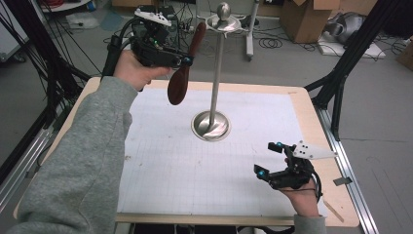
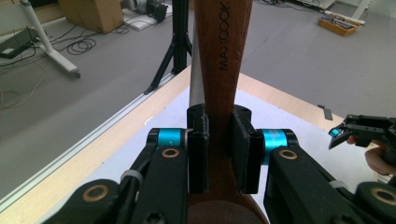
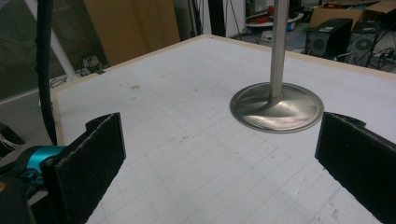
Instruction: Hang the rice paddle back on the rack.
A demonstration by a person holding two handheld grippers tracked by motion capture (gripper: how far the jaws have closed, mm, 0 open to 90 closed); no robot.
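A dark wooden spoon point(image 1: 181, 78) hangs bowl-down above the table's far left, its handle slanting up toward the top of a metal stand. My left gripper point(image 1: 187, 61) is shut on the handle, held high by a hand in a grey sleeve. In the left gripper view the handle point(image 2: 224, 70), stamped MAXCOOK, is clamped between the pads point(image 2: 198, 154), and the stand's pole point(image 2: 196, 79) runs just behind it. The stand point(image 1: 210, 126) has a round base, a tall pole and a small dish with a ball on top. My right gripper point(image 1: 268, 158) stands open low at the front right, facing the stand base point(image 3: 280, 109).
A white gridded mat point(image 1: 170, 165) covers the table, with a wooden rim point(image 1: 311, 112) around it. Black frame legs point(image 1: 341, 73) rise at the right edge. Cardboard boxes point(image 1: 304, 17) and cables lie on the floor beyond. The other gripper point(image 2: 359, 130) shows at the right of the left gripper view.
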